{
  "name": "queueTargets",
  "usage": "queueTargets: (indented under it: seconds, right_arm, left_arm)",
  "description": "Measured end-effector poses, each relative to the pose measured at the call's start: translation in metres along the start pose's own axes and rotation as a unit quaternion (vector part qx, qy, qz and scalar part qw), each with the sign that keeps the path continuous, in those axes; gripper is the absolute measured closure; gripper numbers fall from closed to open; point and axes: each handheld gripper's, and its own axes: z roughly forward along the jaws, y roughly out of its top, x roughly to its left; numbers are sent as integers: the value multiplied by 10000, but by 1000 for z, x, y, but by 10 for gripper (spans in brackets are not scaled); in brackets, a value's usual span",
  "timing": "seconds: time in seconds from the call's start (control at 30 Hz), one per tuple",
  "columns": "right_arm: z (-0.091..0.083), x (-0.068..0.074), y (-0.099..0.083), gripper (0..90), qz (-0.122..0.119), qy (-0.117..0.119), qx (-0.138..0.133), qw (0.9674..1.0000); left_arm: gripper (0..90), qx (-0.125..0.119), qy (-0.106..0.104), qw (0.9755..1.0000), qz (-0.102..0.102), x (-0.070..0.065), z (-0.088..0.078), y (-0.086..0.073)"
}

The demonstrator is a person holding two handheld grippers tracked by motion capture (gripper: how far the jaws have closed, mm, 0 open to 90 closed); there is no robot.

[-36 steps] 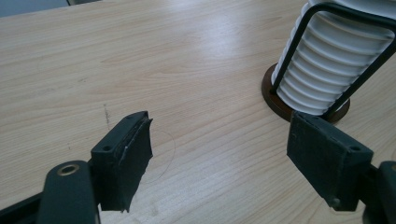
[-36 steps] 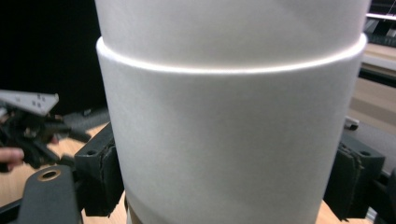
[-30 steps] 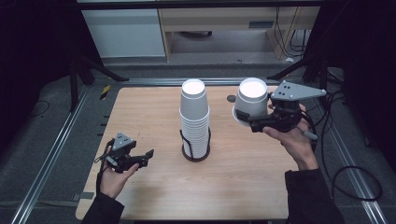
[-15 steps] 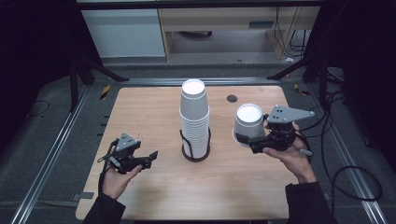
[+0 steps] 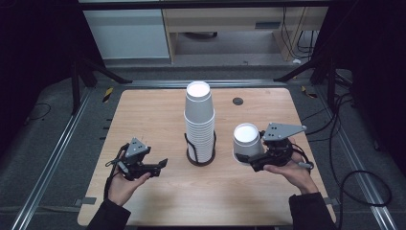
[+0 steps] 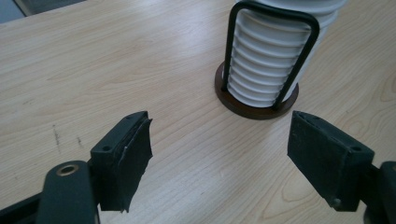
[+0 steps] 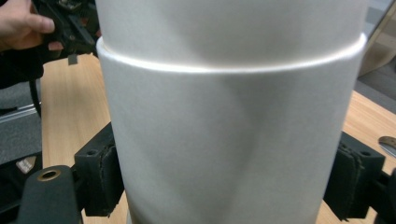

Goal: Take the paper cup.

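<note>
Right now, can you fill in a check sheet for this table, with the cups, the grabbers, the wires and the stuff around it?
Surface: wooden table, bare light wood.
Job's things: upside-down white paper cup held right of the cup stack, which stands in a black wire holder.
Clutter: small dark round disc near the far edge.
Grippers: left hand-held gripper open, empty; right hand-held gripper shut on the cup.
Cables: black cables on the floor at right.
Surroundings: metal rails, dark floor.

Black sleeves at 6 o'clock, left tool (image 5: 162,164) w/ black jaws, frayed pads, brass-ringed hole, right tool (image 5: 245,160) same build, grey 3-cornered plates w/ small screws on top, black cables trailing.
</note>
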Motion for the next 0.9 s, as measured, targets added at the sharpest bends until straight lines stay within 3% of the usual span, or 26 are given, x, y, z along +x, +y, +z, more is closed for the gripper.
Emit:
queueTargets:
  seconds: [0.37, 0.67, 0.9]
  right_arm:
    - [15, 8, -16, 165, -183, 393, 279, 9987]
    - [26, 15, -21, 164, -398, 768, 555, 9947]
    - [33, 17, -22, 163, -454, 849, 626, 9934]
  left_arm:
    - [207, -13, -373, 9990, 226, -16, 2, 5]
    - [203, 42, -659, 9962, 563, -27, 3, 9]
    - [199, 41, -787, 9948, 648, -34, 3, 12]
